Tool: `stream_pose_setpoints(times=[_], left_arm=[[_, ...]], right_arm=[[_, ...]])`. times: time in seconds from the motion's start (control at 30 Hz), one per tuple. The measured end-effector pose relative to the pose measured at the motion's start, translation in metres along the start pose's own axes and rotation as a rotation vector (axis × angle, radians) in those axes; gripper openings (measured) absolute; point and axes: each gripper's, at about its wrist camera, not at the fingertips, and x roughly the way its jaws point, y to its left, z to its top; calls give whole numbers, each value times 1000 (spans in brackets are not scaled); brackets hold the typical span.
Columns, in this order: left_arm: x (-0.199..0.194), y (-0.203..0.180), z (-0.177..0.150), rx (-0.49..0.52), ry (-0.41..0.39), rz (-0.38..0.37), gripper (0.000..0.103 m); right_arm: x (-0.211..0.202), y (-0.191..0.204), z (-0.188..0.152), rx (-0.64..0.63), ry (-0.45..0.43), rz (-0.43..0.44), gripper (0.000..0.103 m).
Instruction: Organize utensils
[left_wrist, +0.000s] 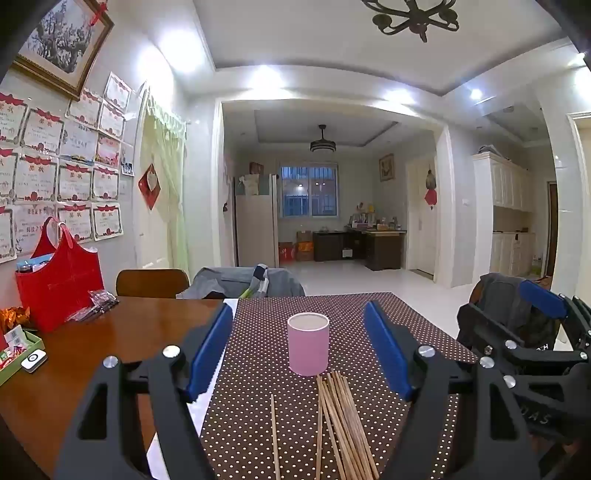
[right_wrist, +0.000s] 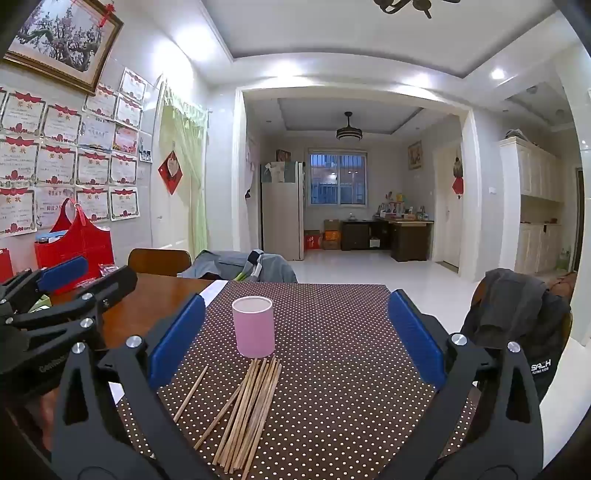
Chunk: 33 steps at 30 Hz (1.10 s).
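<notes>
A pink cylindrical cup (left_wrist: 308, 343) stands upright on a brown polka-dot cloth (left_wrist: 406, 332); it also shows in the right wrist view (right_wrist: 253, 326). A pile of several wooden chopsticks (left_wrist: 343, 424) lies just in front of the cup, with one stick (left_wrist: 275, 435) apart to the left. The pile (right_wrist: 251, 410) and the lone stick (right_wrist: 192, 391) show in the right wrist view. My left gripper (left_wrist: 299, 325) is open and empty, held above the table short of the cup. My right gripper (right_wrist: 297, 314) is open and empty, beside it on the right.
A red bag (left_wrist: 59, 291) and small packets (left_wrist: 96, 304) sit on the wooden table (left_wrist: 110, 350) at left. A green box (left_wrist: 22, 358) lies at the left edge. Chairs draped with clothes stand at the far side (left_wrist: 243, 282) and the right (right_wrist: 517, 314).
</notes>
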Motion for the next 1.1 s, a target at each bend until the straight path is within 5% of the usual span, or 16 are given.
stream_pose_setpoints(times=[1.1], left_arm=[[9,2,-11,-10,7,-1,73]], right_arm=[[16,3,-9,6,33,-2,97]])
